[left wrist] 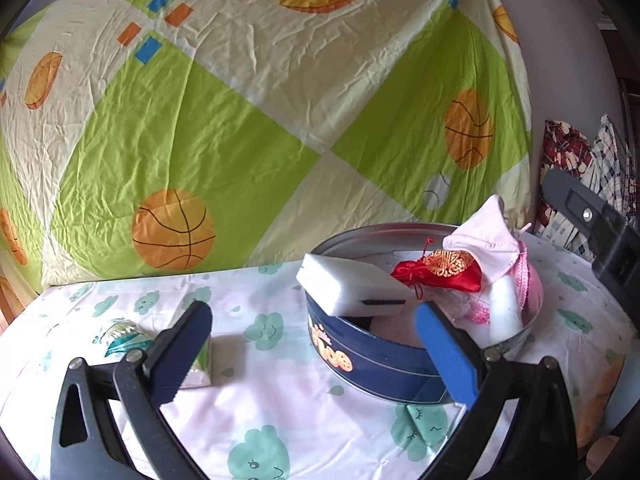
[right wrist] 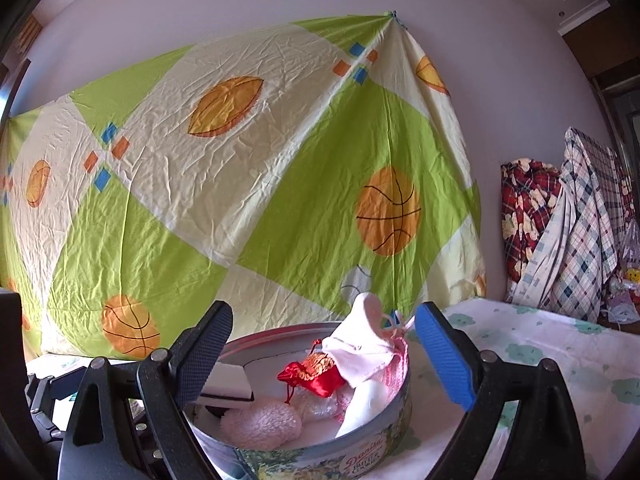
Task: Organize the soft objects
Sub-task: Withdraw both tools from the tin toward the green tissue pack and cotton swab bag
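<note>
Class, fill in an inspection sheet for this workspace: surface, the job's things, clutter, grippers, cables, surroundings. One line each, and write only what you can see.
Surface: table under a white cloth printed with green clouds.
Job's things: round cookie tin holds a white sponge block leaning on its rim, a red pouch, a pink-white cloth and a fluffy pink pad.
Clutter: small green packet left of the tin.
Grippers: left gripper open, empty; right gripper open, empty, above the tin.
Cables: nothing seen.
Surroundings: basketball-print sheet hung behind; plaid fabrics at right.
</note>
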The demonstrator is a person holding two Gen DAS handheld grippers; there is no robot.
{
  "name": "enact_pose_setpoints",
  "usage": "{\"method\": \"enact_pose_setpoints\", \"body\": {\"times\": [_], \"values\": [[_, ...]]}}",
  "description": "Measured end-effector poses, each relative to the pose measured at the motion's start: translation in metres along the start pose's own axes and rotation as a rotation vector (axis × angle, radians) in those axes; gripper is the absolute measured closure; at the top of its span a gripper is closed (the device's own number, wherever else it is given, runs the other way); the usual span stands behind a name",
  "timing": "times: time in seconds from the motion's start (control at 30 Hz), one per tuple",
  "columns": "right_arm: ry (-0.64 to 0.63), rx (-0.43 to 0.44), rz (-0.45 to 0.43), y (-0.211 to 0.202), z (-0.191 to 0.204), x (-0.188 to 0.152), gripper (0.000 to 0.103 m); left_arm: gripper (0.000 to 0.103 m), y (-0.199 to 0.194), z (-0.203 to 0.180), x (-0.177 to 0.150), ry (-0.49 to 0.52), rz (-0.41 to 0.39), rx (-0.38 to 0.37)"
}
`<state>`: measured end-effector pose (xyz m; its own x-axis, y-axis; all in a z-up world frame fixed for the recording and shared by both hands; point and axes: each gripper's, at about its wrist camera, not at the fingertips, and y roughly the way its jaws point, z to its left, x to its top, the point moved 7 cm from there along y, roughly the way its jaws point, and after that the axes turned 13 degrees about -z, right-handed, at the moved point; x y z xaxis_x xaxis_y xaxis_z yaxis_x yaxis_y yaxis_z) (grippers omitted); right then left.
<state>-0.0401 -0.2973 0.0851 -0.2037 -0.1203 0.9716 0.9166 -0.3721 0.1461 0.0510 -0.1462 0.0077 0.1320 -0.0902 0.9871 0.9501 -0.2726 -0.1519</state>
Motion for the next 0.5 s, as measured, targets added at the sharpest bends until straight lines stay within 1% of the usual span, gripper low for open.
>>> {"method": "enact_pose_setpoints", "body": {"times": [0.13, 0.23, 0.33, 0.4, 0.5], "values": [[-0.004, 0.012, -0.006, -0.005, 0.007, 0.001, 0.009, 0.0, -0.007, 0.003, -0.001, -0.001, 0.004, -0.017], [0.024, 0.04, 0.044, -0.003, 0.014, -0.006, 0.009, 0.0, -0.01, 0.008, -0.003, 0.009, 0.013, -0.025], [0.008, 0.068, 0.066, -0.003, 0.028, -0.011, 0.009, 0.0, -0.012, 0.017, -0.004, 0.035, 0.011, -0.007], [0.015, 0.085, 0.07, -0.004, 0.037, -0.013, 0.009, 0.0, -0.012, 0.026, -0.006, 0.037, 0.014, 0.002], [0.031, 0.106, 0.105, -0.001, 0.052, -0.02, 0.009, 0.0, -0.011, 0.04, -0.008, 0.048, 0.022, 0.022]]}}
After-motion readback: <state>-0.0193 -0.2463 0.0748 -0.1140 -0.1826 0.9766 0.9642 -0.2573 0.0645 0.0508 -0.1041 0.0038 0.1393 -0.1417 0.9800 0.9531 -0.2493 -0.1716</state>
